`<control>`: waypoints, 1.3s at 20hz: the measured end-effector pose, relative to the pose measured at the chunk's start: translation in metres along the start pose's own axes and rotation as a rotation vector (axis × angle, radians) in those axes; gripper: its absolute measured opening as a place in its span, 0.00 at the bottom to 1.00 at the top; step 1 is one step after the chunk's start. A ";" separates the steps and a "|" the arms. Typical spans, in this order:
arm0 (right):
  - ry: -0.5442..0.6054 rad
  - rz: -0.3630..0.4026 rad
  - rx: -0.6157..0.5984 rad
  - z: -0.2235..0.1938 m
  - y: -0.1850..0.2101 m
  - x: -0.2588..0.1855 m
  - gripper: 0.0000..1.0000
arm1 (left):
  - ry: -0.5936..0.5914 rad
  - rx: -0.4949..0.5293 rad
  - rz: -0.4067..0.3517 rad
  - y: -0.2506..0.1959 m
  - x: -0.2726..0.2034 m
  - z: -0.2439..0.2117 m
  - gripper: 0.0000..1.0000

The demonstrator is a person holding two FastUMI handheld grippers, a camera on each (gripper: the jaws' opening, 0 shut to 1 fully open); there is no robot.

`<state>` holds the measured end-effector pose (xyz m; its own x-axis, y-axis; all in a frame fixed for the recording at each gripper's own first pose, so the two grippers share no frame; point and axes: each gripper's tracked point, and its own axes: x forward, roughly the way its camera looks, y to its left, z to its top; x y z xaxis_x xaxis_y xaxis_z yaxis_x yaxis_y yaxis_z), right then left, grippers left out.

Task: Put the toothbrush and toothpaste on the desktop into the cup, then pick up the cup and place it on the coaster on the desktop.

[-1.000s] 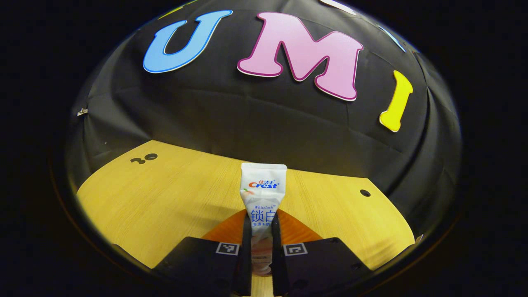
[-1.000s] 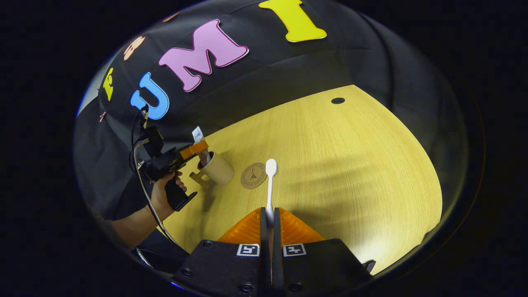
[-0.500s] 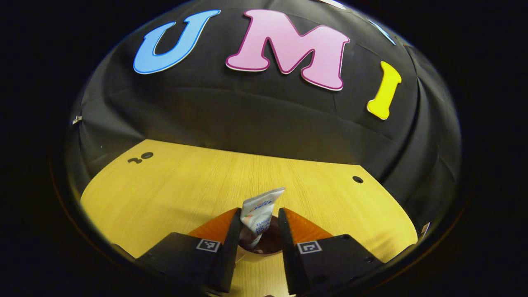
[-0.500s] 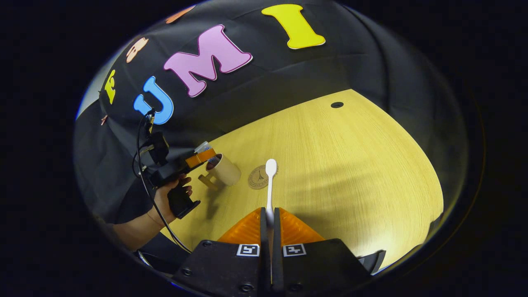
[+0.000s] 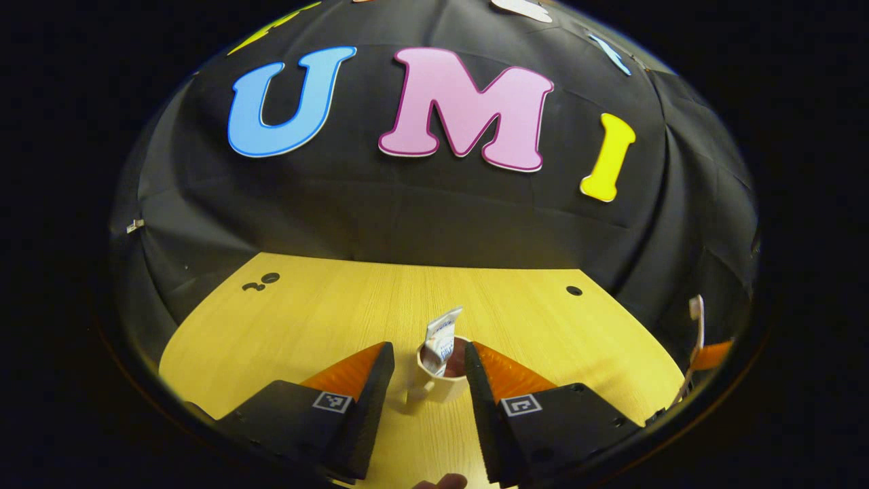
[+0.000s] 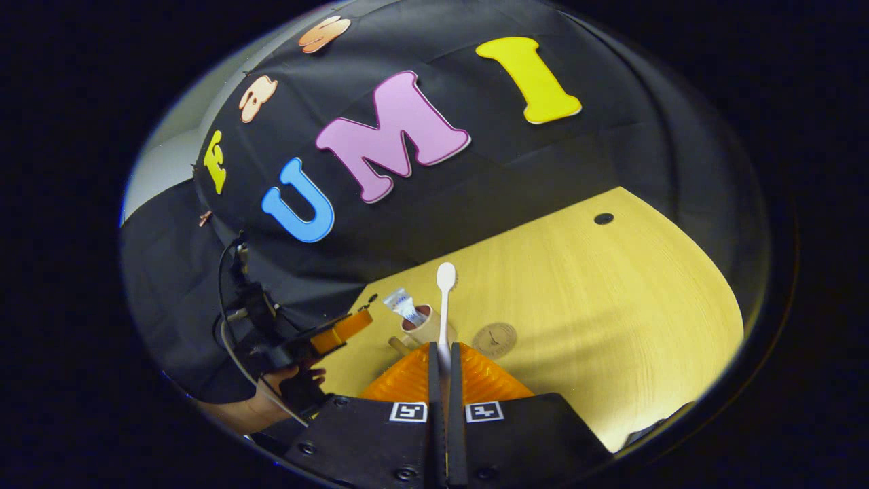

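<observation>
In the left gripper view, our left hand-held gripper (image 5: 424, 380) has its fingers spread wide and holds nothing; the cup (image 5: 441, 380) stands on the tabletop (image 5: 305, 319) just beyond the fingertips, between them. The toothpaste (image 5: 442, 336) sits inside the cup, leaning, with its flat crimped end poking above the rim. Off to the cup's right, at the edge of this view, we see the toothbrush (image 5: 694, 333) carried by the other gripper. In the right gripper view, our right hand-held gripper (image 6: 442, 370) has its fingers pressed together on the toothbrush (image 6: 445, 305) handle, the head pointing up and away, above the cup (image 6: 422, 324). The coaster (image 6: 494, 339) lies flat just to the cup's right, apart from it. To the cup's left a hand (image 6: 288, 387) holds the left hand-held gripper (image 6: 339, 329), near the cup but clear of it. We judge the toothbrush light, stiff and slim, so the pinch low on the handle suits lowering it head-up into the cup. The cup looks rigid and probably smooth-walled; with the tube leaning inside it may be a little top-heavy, so we would take it across the body or at the handle on its left.
</observation>
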<state>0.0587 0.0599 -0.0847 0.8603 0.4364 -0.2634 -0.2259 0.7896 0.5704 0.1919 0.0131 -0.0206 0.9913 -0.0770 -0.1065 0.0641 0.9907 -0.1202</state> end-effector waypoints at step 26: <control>-0.235 0.125 -0.098 0.017 0.055 0.249 0.06 | 0.102 -0.163 0.032 0.037 -0.209 -0.072 0.65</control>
<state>0.2683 0.2049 -0.1054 0.9027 0.4303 -0.0017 -0.3703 0.7788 0.5063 -0.0210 0.0577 -0.0736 0.9753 -0.0648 -0.2110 0.0050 0.9621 -0.2726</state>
